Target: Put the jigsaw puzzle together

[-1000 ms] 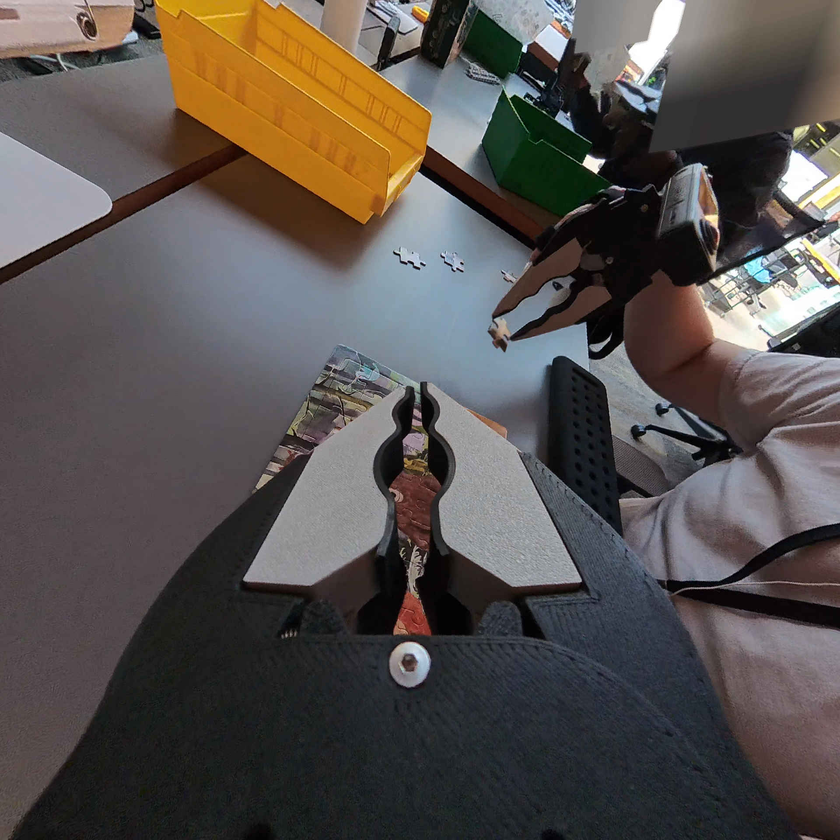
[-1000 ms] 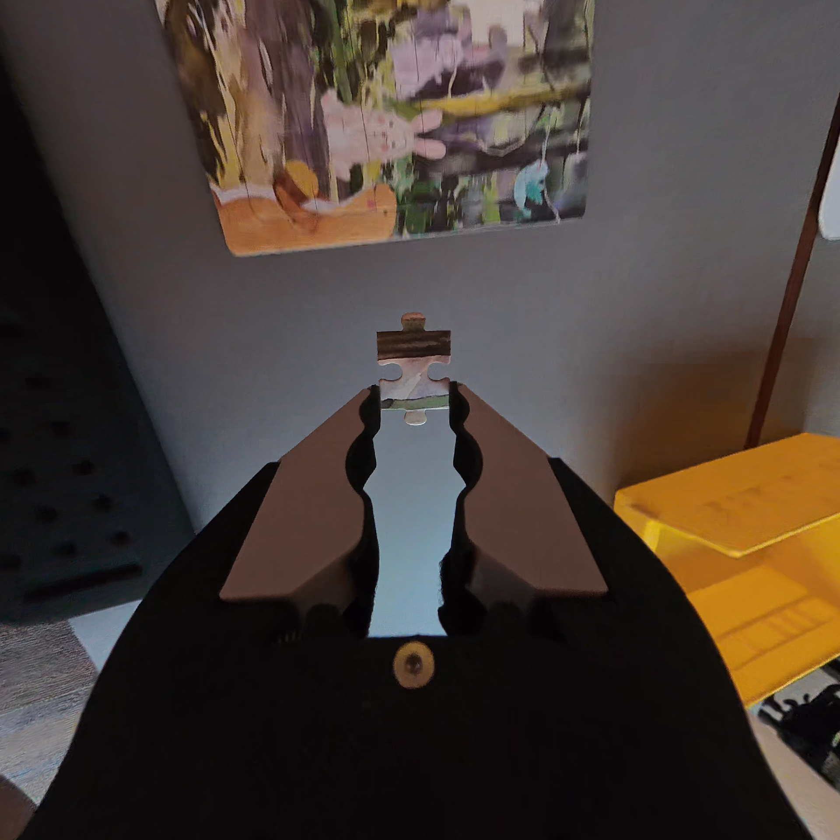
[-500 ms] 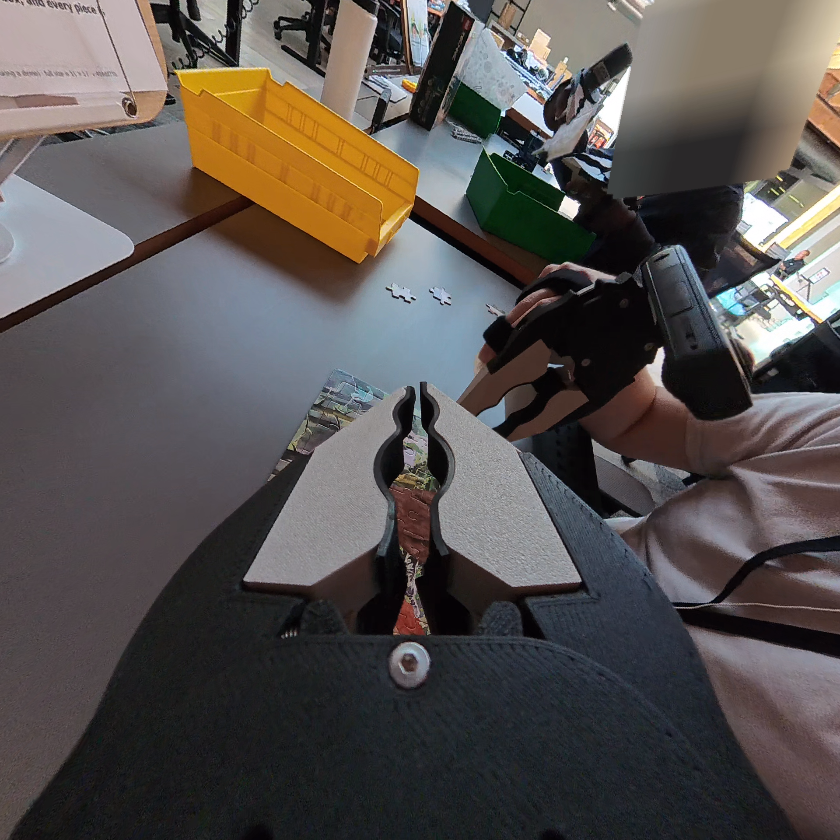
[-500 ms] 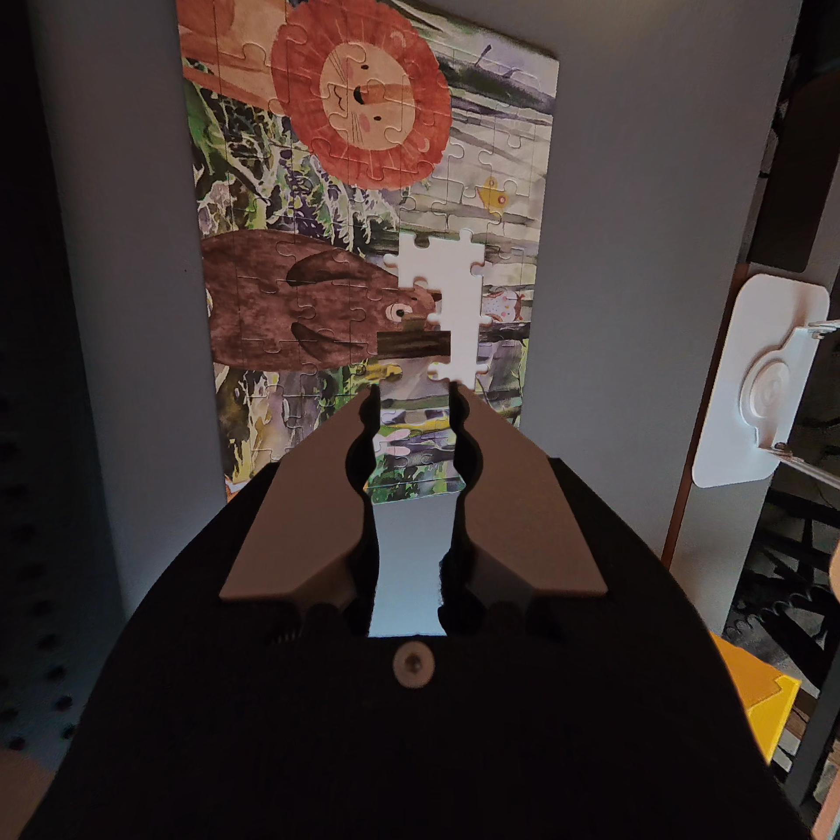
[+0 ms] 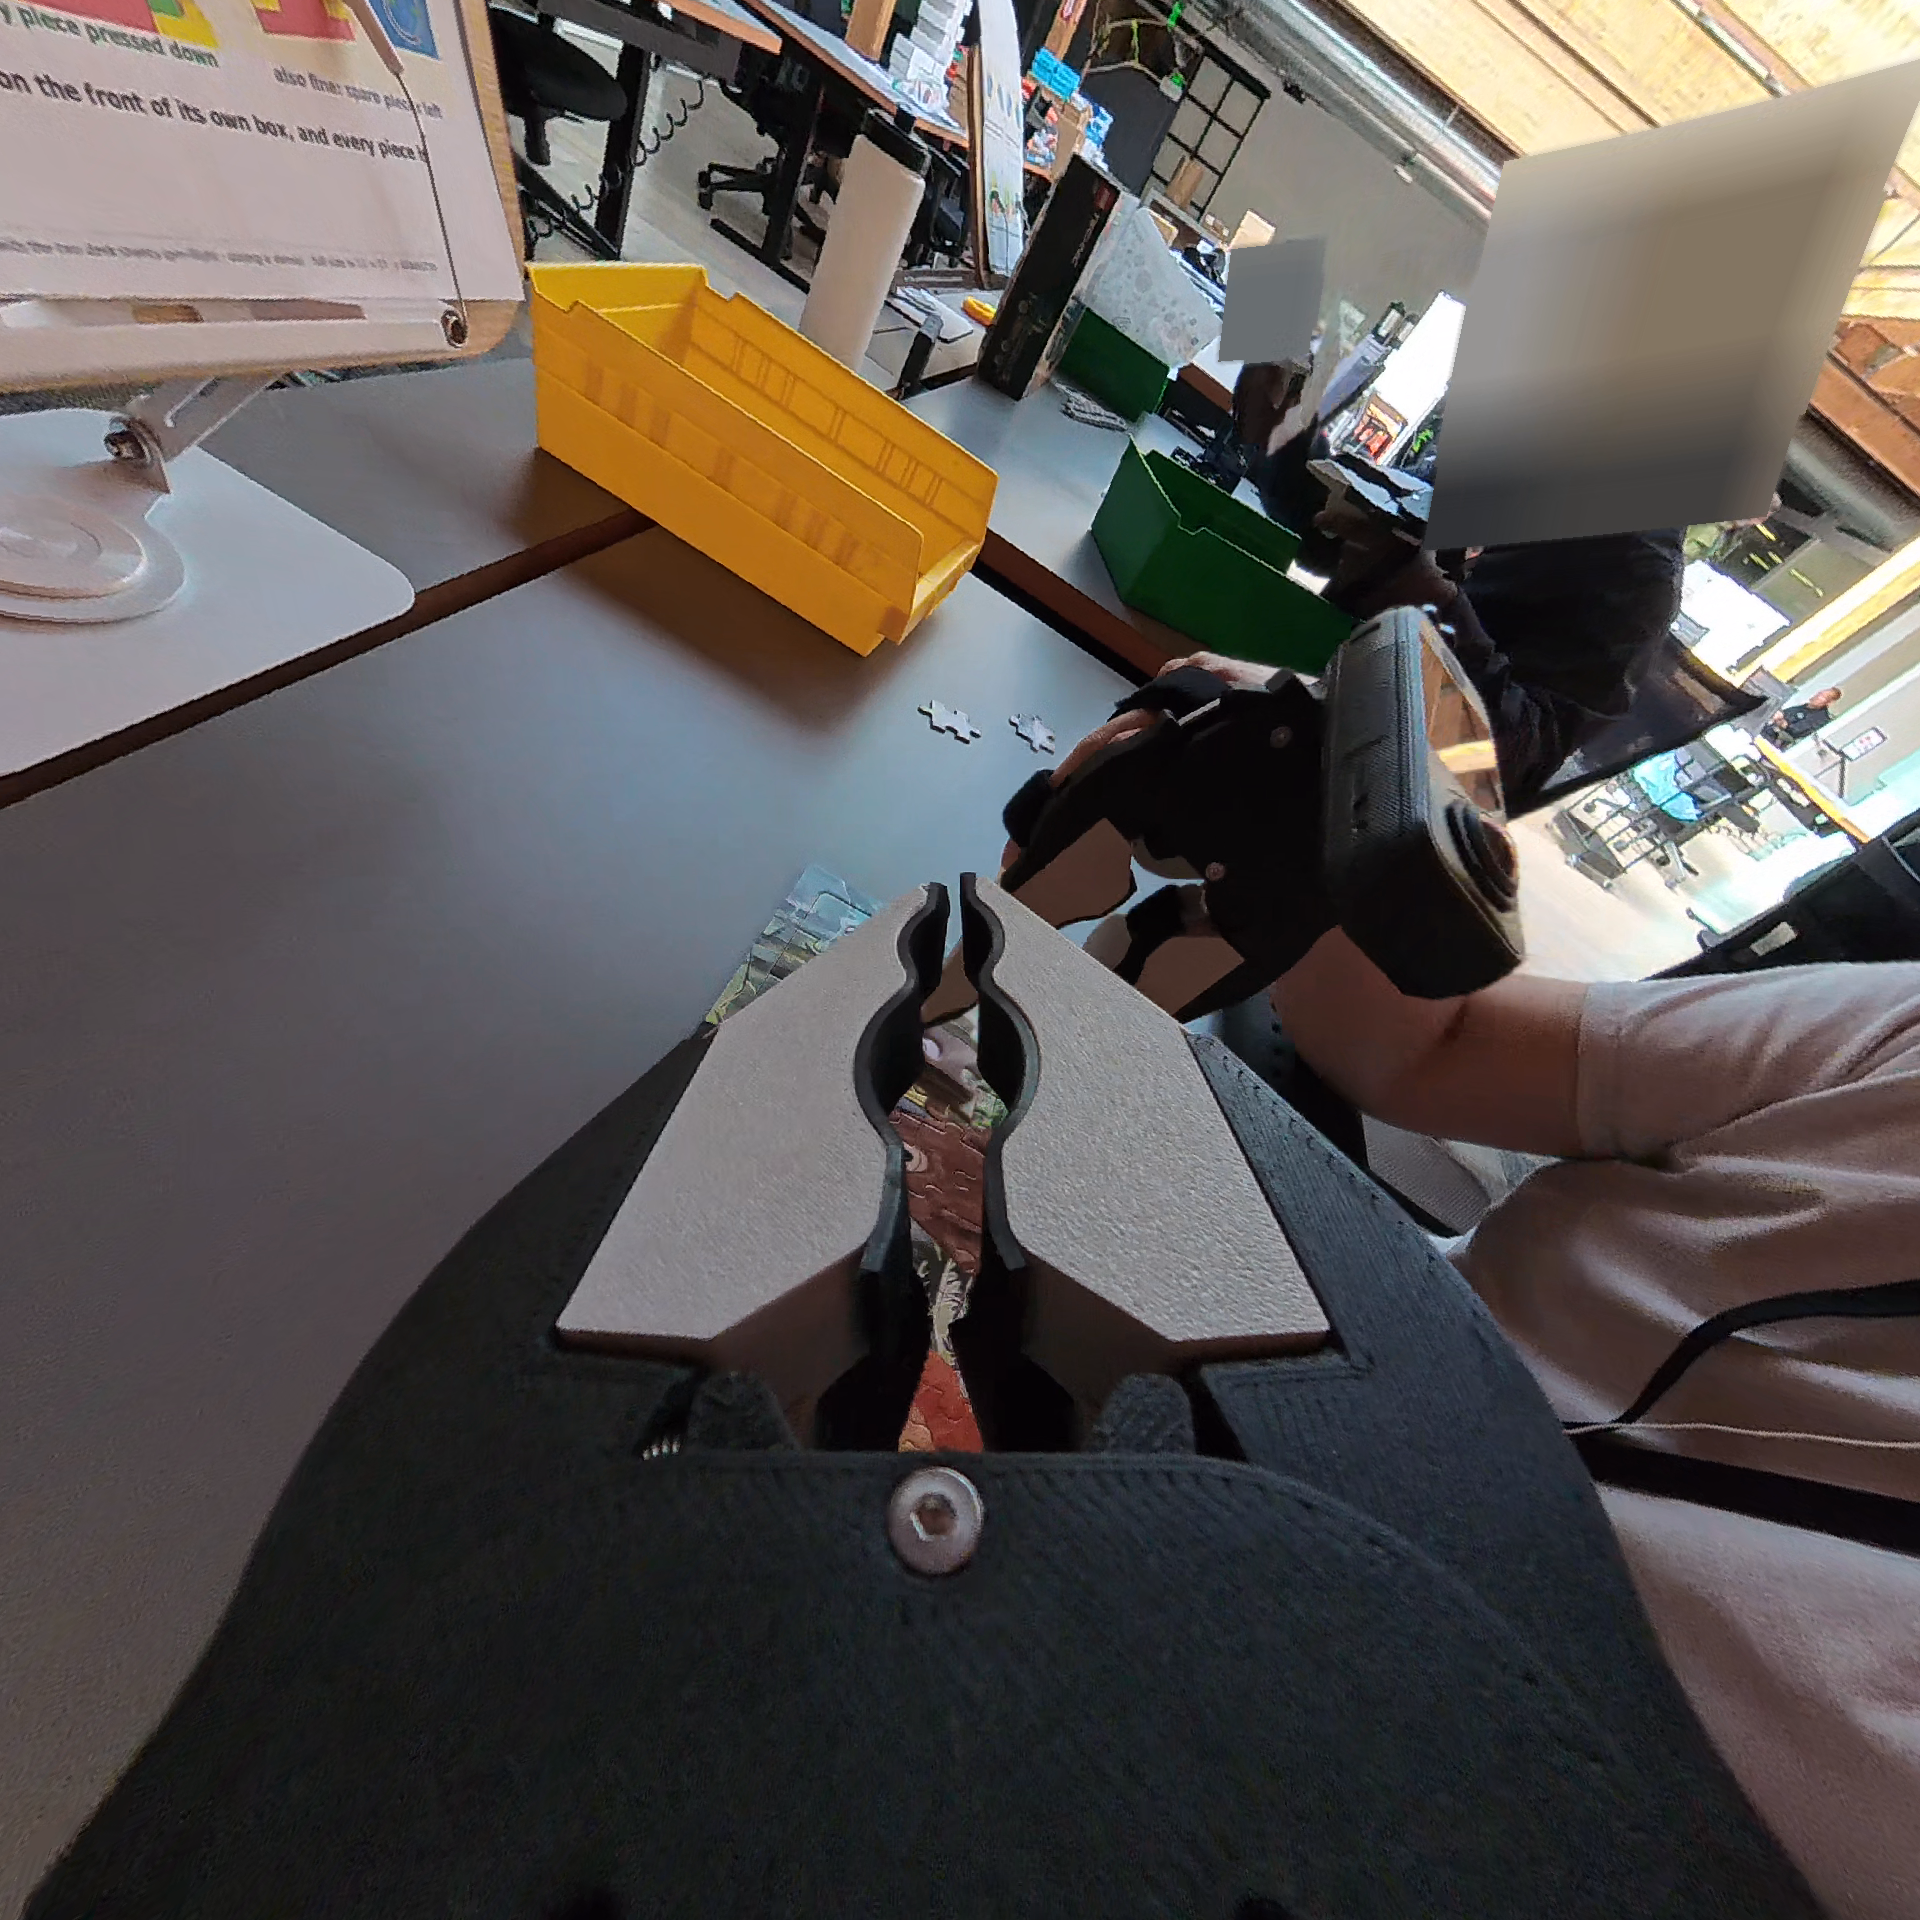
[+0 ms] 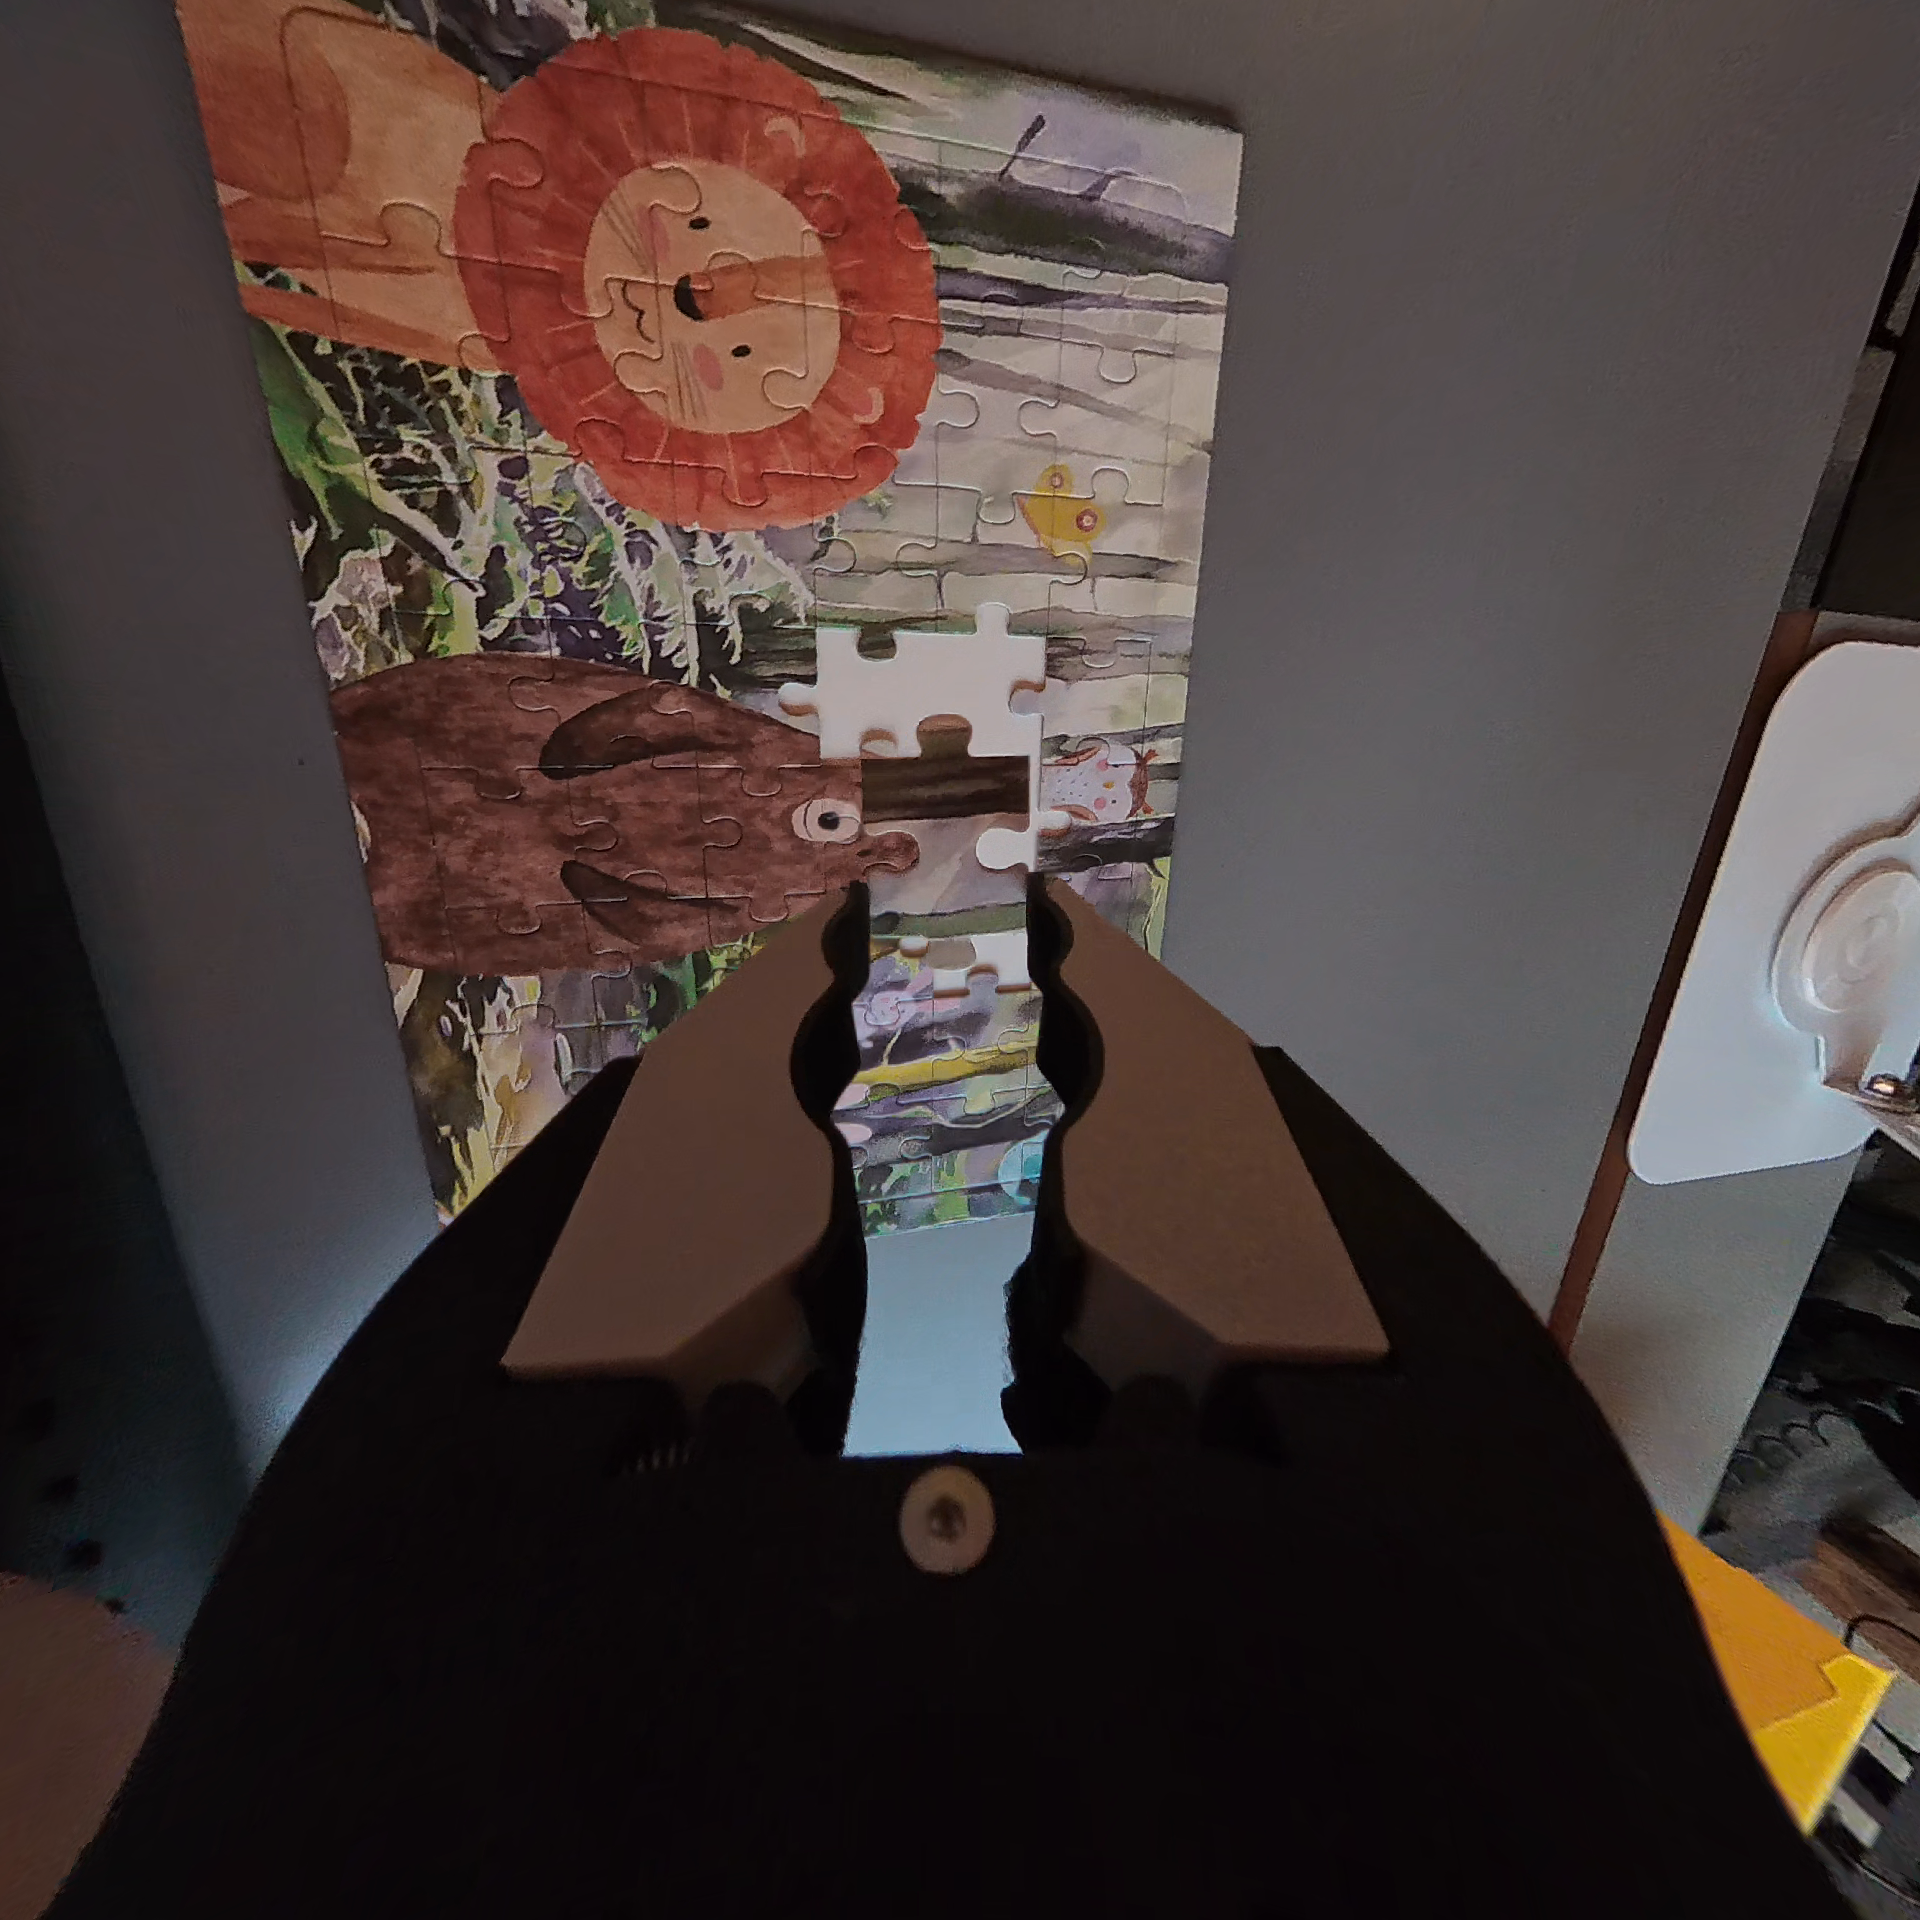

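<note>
The jigsaw puzzle point(image 6: 727, 343) lies flat on the grey table, showing a lion and a brown animal. It has a white gap point(image 6: 935, 675) near its right side and a smaller gap point(image 6: 987, 956) below. My right gripper point(image 6: 948, 888) is shut on a puzzle piece point(image 6: 940, 800) with a dark brown band, held over the lower part of the big gap. My left gripper point(image 5: 954, 904) is shut and empty above the puzzle's near end point(image 5: 800, 935). The right gripper point(image 5: 1070, 873) also shows just beyond it. Two loose pieces point(image 5: 948, 719) point(image 5: 1032, 730) lie farther off.
A yellow bin point(image 5: 748, 457) stands at the back of the table, with a green bin point(image 5: 1205, 561) on the desk behind. A white stand base point(image 5: 156, 582) holding a printed sheet sits at the left; it also shows in the right wrist view point(image 6: 1787, 935). A person's arm and torso are at the right.
My right gripper has carried the piece from above bare table to over the puzzle and down close to the white gap. The left gripper has tilted up a little, staying shut.
</note>
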`<state>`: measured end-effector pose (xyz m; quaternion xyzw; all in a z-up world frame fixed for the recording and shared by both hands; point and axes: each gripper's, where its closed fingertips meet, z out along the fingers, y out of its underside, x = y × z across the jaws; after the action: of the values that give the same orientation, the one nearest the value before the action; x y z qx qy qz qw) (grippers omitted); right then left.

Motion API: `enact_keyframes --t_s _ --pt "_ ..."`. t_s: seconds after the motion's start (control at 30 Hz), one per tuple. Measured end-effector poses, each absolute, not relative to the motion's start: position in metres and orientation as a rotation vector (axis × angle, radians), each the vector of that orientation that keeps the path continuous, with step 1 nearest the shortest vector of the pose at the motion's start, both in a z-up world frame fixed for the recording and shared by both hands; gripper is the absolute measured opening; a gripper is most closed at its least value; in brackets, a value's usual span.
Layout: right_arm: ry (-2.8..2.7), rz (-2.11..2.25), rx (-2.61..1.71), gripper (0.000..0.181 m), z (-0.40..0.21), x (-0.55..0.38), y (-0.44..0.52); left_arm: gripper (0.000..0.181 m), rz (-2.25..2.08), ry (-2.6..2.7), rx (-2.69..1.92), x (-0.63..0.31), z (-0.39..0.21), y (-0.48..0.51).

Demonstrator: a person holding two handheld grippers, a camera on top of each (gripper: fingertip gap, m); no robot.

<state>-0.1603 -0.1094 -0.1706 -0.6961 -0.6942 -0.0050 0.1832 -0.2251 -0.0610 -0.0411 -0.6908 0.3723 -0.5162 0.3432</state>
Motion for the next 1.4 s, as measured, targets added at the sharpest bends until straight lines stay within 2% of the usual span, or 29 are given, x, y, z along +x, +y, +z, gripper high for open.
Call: enact_keyframes --t_s 0.57,0.9,1.4 --pt "-1.913 0.098 -1.950 0.029 -0.189 -0.163 -0.095 0.000 -1.380 0.897 -1.794 -0.237 -0.041 -0.053" --pt "-1.894 0.284 -2.112 0.029 -0.224 -0.177 -0.087 0.000 -1.415 0.905 -1.795 -0.234 -0.042 -0.054" --pt "-1.991 0.269 -2.156 0.029 -0.241 -0.185 -0.082 0.000 -1.443 0.905 -1.783 -0.235 -0.040 -0.055"
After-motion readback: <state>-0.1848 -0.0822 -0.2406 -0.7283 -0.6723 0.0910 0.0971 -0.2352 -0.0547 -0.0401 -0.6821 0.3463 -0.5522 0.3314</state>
